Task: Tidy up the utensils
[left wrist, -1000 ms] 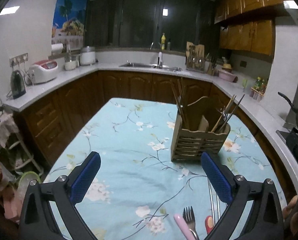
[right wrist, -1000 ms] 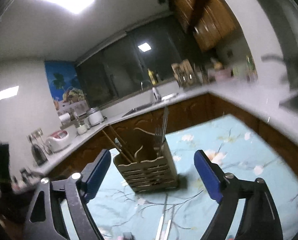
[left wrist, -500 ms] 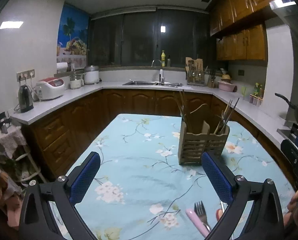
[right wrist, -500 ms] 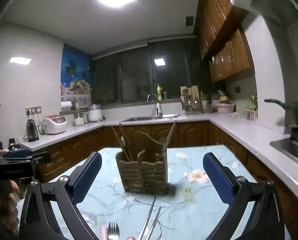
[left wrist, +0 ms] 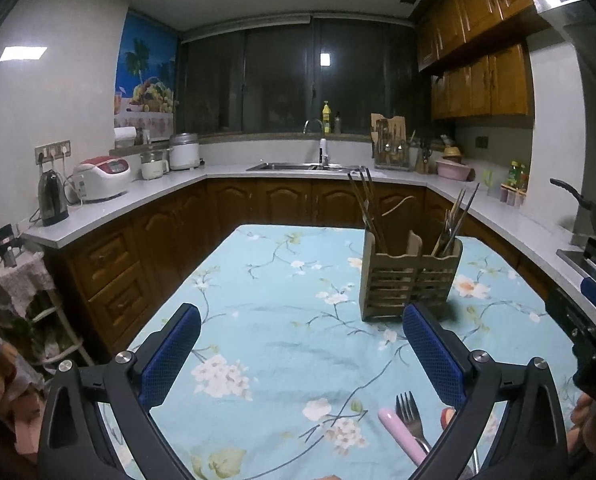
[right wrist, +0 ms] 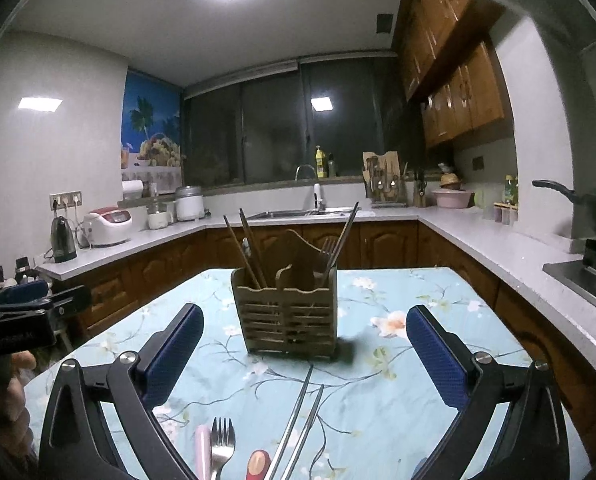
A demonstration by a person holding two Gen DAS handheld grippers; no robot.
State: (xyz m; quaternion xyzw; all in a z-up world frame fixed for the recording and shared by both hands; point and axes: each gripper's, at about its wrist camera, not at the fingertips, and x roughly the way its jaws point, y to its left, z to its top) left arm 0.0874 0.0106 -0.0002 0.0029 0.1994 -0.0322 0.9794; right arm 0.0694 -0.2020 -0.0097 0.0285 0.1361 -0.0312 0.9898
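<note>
A slatted wooden utensil holder (right wrist: 285,316) (left wrist: 407,280) stands on the blue floral tablecloth (left wrist: 282,320), with chopsticks and a fork sticking out of it. Loose on the cloth near me lie a fork (right wrist: 221,446) (left wrist: 409,416), a pink handle (right wrist: 202,452) (left wrist: 401,434), a red-tipped utensil (right wrist: 258,464) and a pair of metal chopsticks (right wrist: 299,420). My right gripper (right wrist: 303,364) hovers open over these, in front of the holder. My left gripper (left wrist: 301,360) is open too, left of the holder, nothing between its blue pads (left wrist: 170,356).
Wooden cabinets and a white counter (left wrist: 138,192) wrap around the table, with a kettle (left wrist: 52,198), rice cooker (left wrist: 102,178) and sink (left wrist: 298,166). A stove with a pan (right wrist: 593,208) sits at the right. A hand (right wrist: 18,376) holds the left gripper at the right wrist view's left edge.
Both views have levelled out and dropped a little toward the table. The right gripper's roll has straightened. The loose fork and chopsticks now show in front of it.
</note>
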